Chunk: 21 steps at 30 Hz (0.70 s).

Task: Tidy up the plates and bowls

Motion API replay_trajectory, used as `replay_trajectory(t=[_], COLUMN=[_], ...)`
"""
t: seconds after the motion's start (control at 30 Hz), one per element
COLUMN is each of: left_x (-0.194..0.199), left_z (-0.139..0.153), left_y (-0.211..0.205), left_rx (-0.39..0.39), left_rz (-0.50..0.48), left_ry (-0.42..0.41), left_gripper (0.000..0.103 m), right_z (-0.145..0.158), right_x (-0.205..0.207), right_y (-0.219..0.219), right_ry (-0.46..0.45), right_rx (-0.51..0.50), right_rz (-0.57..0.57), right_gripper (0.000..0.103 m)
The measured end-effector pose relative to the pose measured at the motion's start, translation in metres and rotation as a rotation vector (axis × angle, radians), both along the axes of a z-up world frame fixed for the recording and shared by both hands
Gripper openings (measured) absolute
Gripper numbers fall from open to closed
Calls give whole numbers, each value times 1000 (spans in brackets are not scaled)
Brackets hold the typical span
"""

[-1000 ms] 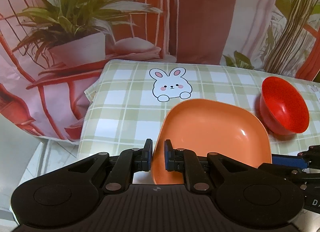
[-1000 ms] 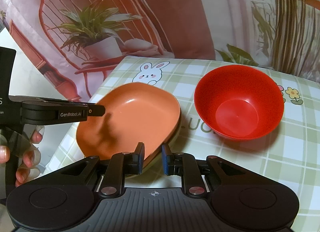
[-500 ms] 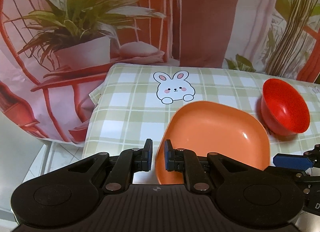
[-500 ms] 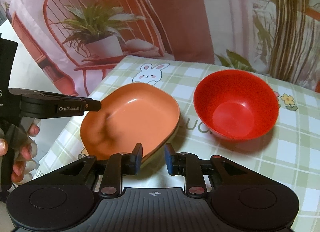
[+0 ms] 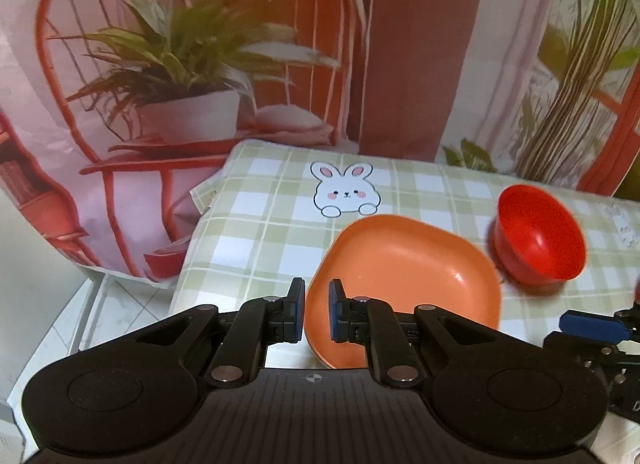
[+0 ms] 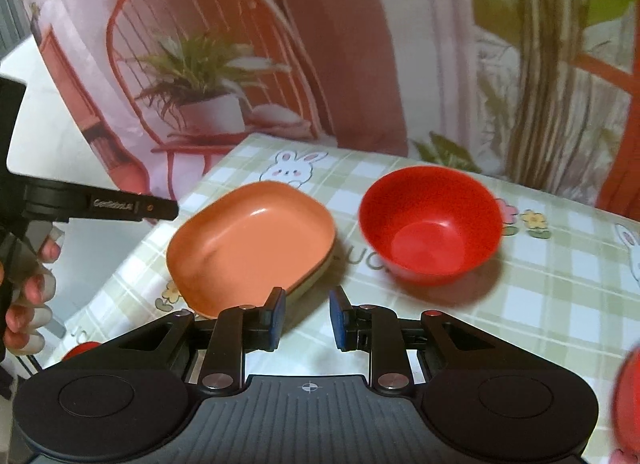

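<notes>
orange plate (image 6: 252, 246) rests on the checked tablecloth (image 6: 560, 304) with the red bowl (image 6: 430, 223) just beside it at three o'clock, likely awaiting stacking, while the left gripper (image 5: 316, 314) hovers shut and empty and the right gripper (image 6: 307, 318), jaws just parted, holds nothing.

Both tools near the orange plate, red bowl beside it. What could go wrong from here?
1. The orange plate sits close to the left edge of the tablecloth; a nudge could slide it off.
2. The right tool, jaws just opened with nothing between them, has one finger beside the plate's near rim and might catch it when moving.
</notes>
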<state>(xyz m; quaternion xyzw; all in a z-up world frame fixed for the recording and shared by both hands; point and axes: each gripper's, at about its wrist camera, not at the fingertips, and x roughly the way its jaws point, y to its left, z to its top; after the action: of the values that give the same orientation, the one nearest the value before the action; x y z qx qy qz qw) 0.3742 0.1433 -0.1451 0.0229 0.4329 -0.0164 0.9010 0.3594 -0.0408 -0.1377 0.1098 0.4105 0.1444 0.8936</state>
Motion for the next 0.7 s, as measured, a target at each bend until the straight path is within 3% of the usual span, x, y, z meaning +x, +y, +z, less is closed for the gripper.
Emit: replay_trajectory(t=[0.23, 0.4, 0.5, 0.6, 0.7], left_x=[-33, -56, -66, -78, -84], left_z=[31, 45, 50, 54, 56], left_y=[-5, -23, -40, -63, -97], left_rx=[-37, -42, -49, -83, -115], left_rz=[83, 120, 129, 113, 76], left_ry=[-59, -77, -61, -85, -106], left_gripper=[14, 22, 41, 46, 59], right_z=[20, 28, 32, 33, 33], right_x=[-32, -59, -77, -97, -116], right_y=[-46, -85, -111, -140, -169], right_ry=[-67, -99, -116, -132, -140], right_rx=[-50, -81, -82, -94, -110], right_rz=[-47, -71, -94, -125, -155], right_gripper=[23, 24, 25, 28, 31])
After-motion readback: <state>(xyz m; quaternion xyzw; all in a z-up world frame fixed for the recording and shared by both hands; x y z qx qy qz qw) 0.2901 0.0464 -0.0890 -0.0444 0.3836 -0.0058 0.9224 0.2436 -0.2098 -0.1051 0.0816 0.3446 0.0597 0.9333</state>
